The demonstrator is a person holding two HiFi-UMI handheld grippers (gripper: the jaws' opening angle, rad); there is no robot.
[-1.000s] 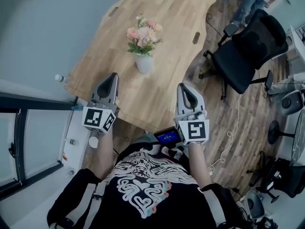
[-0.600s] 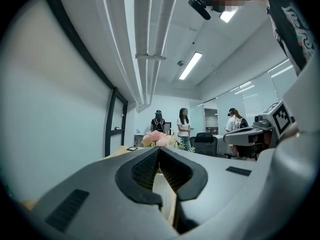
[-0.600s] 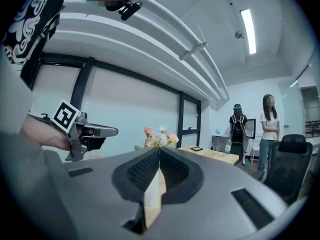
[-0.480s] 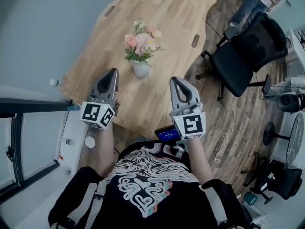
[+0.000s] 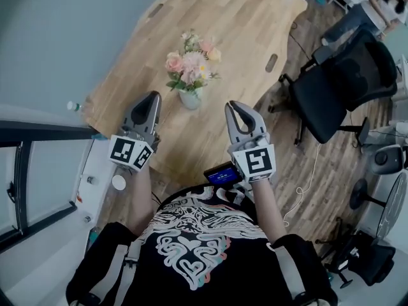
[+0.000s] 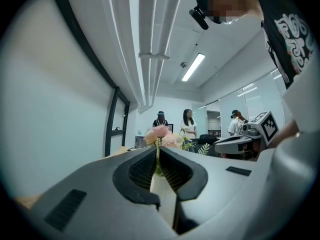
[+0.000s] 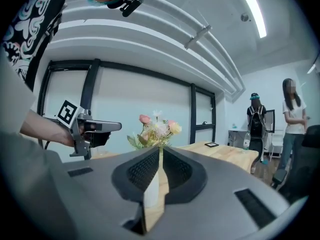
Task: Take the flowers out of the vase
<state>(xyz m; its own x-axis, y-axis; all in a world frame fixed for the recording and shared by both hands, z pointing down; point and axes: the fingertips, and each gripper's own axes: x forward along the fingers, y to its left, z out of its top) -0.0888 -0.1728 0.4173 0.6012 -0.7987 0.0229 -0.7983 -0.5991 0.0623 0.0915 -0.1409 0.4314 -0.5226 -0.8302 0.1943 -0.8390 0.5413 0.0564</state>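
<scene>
L tongs (image 5: 152, 98) & R tongs (image 5: 232, 109) were shut, empty, flanking vase (image 5: 189, 99). You needed one opened to pinch flowers (image 5: 191, 61) at the stems just above vase.

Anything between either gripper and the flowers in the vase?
Nothing visible. Only bare light wooden tabletop separates the left gripper and right gripper from the pink and peach flowers in the small white vase. Both jaws are shut, empty.

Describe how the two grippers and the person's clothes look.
The left gripper and the right gripper are alike: grey pointed bodies, black ribbed pads, and a white cube with black square markers. The person wears a black T-shirt with a white swirl print.
</scene>
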